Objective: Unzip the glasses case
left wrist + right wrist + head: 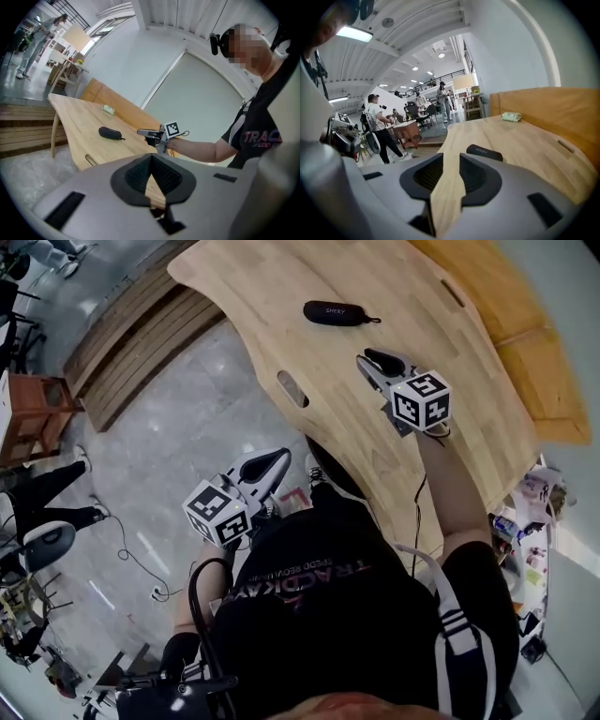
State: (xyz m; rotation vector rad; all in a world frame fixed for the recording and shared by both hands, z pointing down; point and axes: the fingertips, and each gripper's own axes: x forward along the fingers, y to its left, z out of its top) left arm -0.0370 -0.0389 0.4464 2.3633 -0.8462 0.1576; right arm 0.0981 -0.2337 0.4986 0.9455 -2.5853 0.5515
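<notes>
Glasses case (335,312) closed, flat on wooden table (272,296), contents hidden

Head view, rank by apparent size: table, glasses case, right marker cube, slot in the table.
1. table
2. right marker cube, though it sits nearer the camera, which inflates it
3. glasses case
4. slot
</notes>
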